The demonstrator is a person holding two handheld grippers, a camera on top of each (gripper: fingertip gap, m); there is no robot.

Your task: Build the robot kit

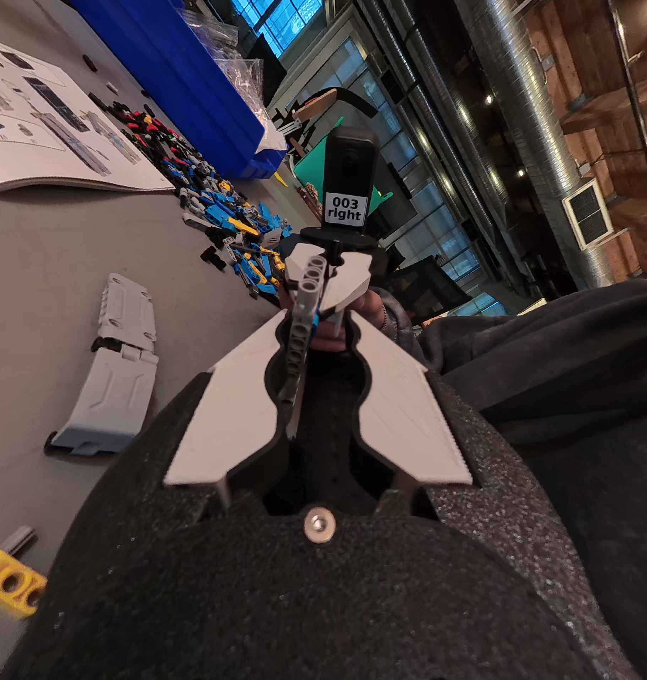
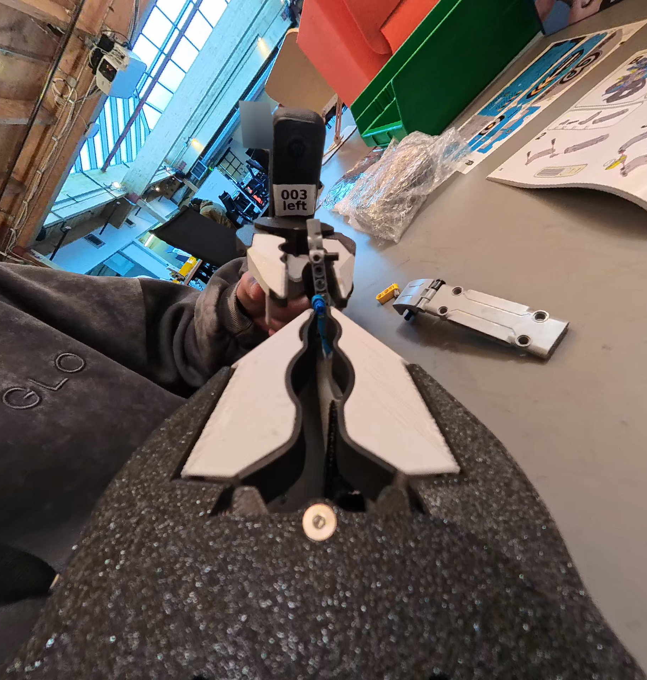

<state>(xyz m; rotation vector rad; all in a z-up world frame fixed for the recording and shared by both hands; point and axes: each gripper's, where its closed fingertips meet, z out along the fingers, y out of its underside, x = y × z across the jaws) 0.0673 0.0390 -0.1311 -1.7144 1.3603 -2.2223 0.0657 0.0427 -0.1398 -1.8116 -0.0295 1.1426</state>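
Grey holed beam (image 1: 300, 333) pinched between 2 hand-held grippers, left (image 1: 316, 320) & right (image 2: 320, 318); 1 hinged panel (image 1: 118, 362) nearby.

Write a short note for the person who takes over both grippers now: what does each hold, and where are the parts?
Left gripper: grey beam lies between its fingers, jaws apart; grip unclear.
Right gripper: shut on blue pin, right beside the beam.
On the table: grey panel, pile of loose parts, open booklet.
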